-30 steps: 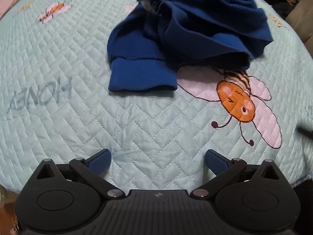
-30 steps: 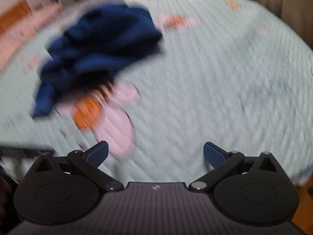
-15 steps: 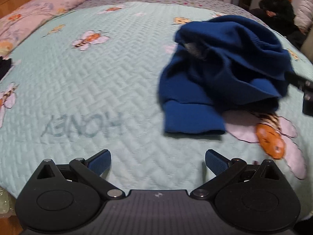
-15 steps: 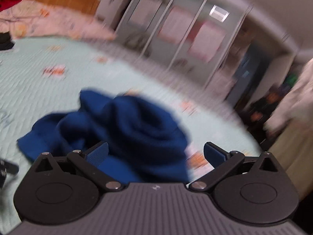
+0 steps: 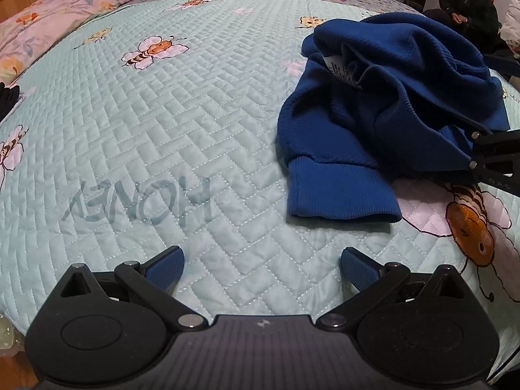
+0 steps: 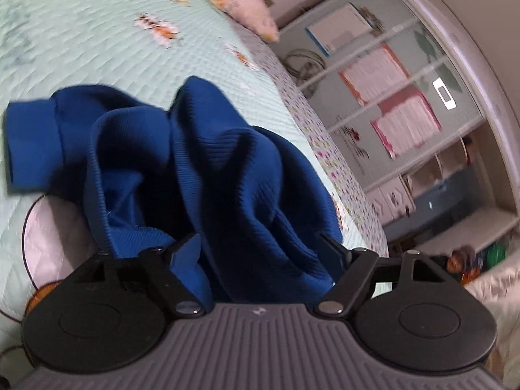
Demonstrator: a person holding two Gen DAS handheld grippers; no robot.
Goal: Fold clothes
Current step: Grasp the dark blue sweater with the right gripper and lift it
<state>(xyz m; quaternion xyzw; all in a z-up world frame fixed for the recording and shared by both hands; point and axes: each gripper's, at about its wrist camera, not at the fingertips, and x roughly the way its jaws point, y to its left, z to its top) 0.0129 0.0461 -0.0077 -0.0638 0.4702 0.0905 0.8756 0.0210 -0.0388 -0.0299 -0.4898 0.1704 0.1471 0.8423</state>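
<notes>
Currently the blue sweater lies crumpled on the bed near its right edge, one cuff toward the left gripper, whose fingers are spread wide over bare quilt with nothing between them. Right gripper has just been closing; sweater fabric sits bunched between its fingers, not visibly clamped yet.

Home bedroom, quilted bee-print bedspread, floral pillow by wooden headboard, white wardrobe
</notes>
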